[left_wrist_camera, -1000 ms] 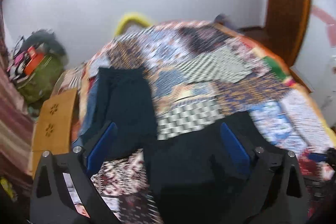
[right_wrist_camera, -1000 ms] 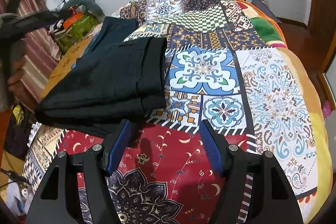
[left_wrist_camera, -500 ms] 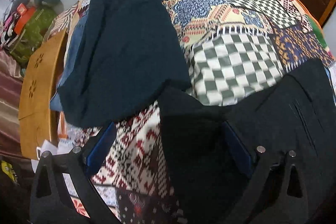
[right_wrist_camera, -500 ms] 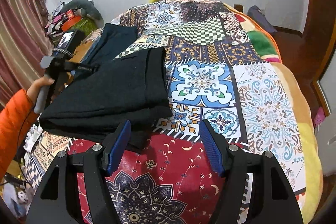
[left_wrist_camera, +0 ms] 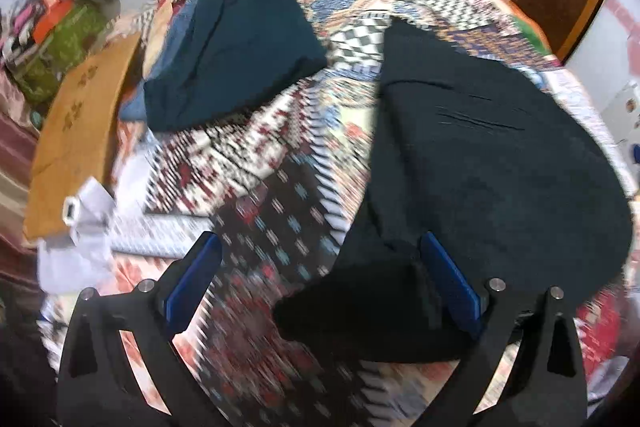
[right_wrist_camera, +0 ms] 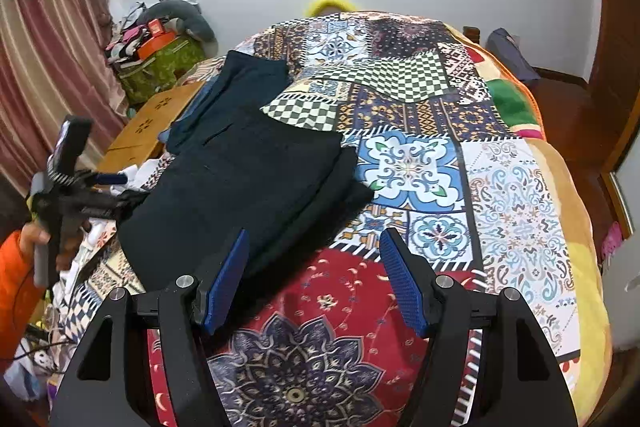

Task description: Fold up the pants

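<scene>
the black pants (right_wrist_camera: 248, 187) lie folded on the patchwork bedspread (right_wrist_camera: 408, 163), on its left half, with the stacked layers stepped along the right edge. a second folded garment, dark teal (right_wrist_camera: 244, 83), lies just beyond them toward the wall, near a wooden board (right_wrist_camera: 148, 123) beside the bed.

right gripper (right_wrist_camera: 314, 279): jaws spread wide, nothing between the blue pads (right_wrist_camera: 224, 291). it hangs over the red medallion panel at the near edge of the bedspread, with the left pad overlapping the near edge of the black pants in view; contact cannot be confirmed.

left gripper (left_wrist_camera: 320, 279): jaws spread wide. the left wrist view is motion-blurred. a corner of the black pants (left_wrist_camera: 500, 167) lies between the fingers against the right pad (left_wrist_camera: 452, 279), but the jaws are not closed on it. the dark teal garment (left_wrist_camera: 236, 51) sits well ahead.

in the right wrist view the left gripper (right_wrist_camera: 116, 201) appears at the left edge of the pants, held by a hand (right_wrist_camera: 40, 239) in an orange sleeve.
</scene>
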Tool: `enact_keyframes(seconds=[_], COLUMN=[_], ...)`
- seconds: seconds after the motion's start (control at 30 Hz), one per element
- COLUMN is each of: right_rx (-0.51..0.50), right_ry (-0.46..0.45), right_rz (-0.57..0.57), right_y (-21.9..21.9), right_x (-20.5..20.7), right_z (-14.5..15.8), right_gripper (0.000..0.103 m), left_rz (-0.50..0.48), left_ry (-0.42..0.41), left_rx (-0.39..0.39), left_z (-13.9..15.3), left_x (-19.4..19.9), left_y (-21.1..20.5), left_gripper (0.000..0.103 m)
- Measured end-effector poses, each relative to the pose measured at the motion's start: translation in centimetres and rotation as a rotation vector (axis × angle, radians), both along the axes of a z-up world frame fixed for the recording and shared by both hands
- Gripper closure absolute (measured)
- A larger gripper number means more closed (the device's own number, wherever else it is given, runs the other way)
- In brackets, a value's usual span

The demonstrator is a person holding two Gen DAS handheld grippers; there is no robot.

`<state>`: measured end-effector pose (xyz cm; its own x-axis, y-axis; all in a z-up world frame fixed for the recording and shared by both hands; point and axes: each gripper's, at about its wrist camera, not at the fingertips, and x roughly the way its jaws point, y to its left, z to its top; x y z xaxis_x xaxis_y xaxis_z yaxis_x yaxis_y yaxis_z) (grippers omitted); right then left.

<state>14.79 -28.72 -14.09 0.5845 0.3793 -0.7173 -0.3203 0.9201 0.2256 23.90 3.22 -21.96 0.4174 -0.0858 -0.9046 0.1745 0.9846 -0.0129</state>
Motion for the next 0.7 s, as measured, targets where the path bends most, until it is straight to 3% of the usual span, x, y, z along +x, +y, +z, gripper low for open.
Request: enact_keyframes(seconds=[0.13, 0.33, 0.47, 0.57, 0.7], right_rx=[0.017, -0.005, 0.022, 0.012, -0.012], right_ry=[0.015, 0.057, 0.096, 0.082, 0.076], right_rz=[0.015, 0.039, 0.044, 0.018, -0.018], right_y=[0.4, 1.7, 1.1, 0.0, -1.6], right_x=[-0.1, 0.5, 0.5, 0.1, 0.1], right_z=[-0.3, -2.3, -4.1, -3.8, -3.1], right_gripper=[0.039, 0.04, 0.046, 0.054, 0.055], left_rz=[0.003, 0.009, 0.028, 0.052, 0.131], left_ry=[-0.014, -0.118, -0.135, -0.138, -0.157], left_rx=[-0.072, 0.038, 0.044, 0.035, 0.124], left_z=[0.8, 1.4, 1.2, 1.6, 2.4], left_x=[-2.1, -3.6, -4.5, -4.9, -4.4], left_y=[-0.9, -2.1, -0.9, 0.3, 1.9], left_gripper=[0.002, 0.002, 0.002, 0.002, 0.005])
